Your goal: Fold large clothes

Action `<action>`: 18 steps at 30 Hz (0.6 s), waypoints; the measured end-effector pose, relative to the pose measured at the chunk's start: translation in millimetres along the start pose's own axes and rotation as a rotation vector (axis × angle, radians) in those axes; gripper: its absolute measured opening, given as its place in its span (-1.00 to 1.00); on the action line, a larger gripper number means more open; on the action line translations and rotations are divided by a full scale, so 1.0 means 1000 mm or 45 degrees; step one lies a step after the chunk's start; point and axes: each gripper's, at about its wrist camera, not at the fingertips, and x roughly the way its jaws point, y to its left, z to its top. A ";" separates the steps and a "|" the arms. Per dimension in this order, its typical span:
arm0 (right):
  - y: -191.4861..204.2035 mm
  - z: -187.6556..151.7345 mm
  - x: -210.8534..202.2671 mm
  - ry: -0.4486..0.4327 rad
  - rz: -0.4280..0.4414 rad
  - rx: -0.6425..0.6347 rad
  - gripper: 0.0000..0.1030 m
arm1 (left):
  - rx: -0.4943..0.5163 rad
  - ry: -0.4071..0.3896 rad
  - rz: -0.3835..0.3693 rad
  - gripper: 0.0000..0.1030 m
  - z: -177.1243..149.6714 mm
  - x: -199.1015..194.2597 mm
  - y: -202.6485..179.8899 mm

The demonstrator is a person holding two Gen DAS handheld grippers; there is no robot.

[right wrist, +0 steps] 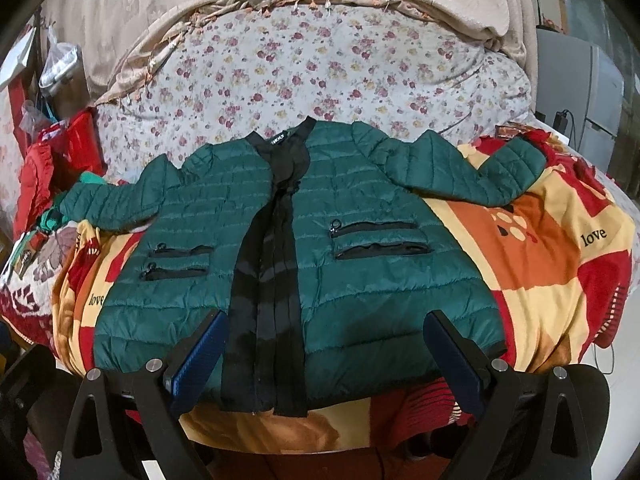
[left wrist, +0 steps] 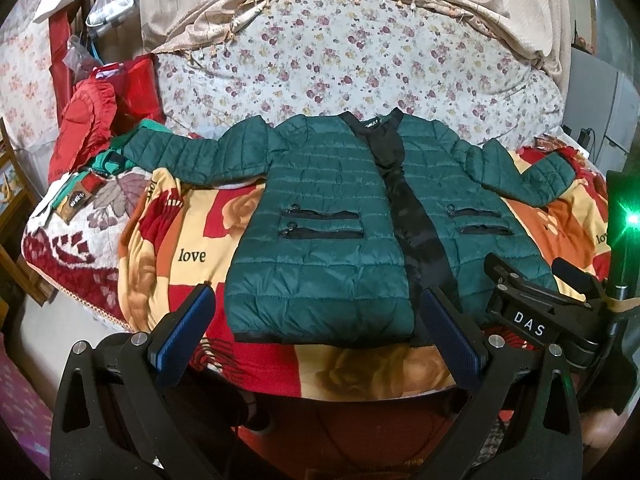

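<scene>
Left wrist view: the green jacket (left wrist: 320,216) lies front-up, spread flat on the patterned blanket (left wrist: 180,248) on the bed, both sleeves out. The left tool (left wrist: 316,332) and right tool (right wrist: 326,354) are spread wide, holding nothing, near the hem. Risk: the slick puffy shell may slip from a shallow pinch, or the blanket gets caught too.

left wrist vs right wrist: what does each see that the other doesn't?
Only left wrist: the right gripper, at its right edge, marked DAS, with a green light.
Only right wrist: a bare white strip past the blanket's right edge.
Both: the green jacket flat on the love blanket, sleeves spread, own jaws open, holding nothing.
</scene>
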 end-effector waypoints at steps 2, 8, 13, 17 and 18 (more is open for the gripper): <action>0.000 0.000 0.002 0.005 0.000 -0.001 0.88 | -0.001 0.006 0.001 0.99 0.000 0.001 0.000; 0.000 -0.002 0.006 0.021 0.000 0.001 0.88 | -0.003 0.024 0.002 0.99 0.002 0.005 0.001; 0.001 -0.002 0.007 0.028 -0.001 -0.001 0.88 | -0.003 0.026 0.002 0.99 0.002 0.005 0.001; 0.002 -0.002 0.008 0.031 0.000 -0.003 0.88 | -0.004 0.027 0.001 0.99 0.002 0.005 0.001; 0.002 -0.003 0.009 0.033 -0.001 -0.004 0.88 | -0.003 0.026 0.001 0.99 0.002 0.005 0.001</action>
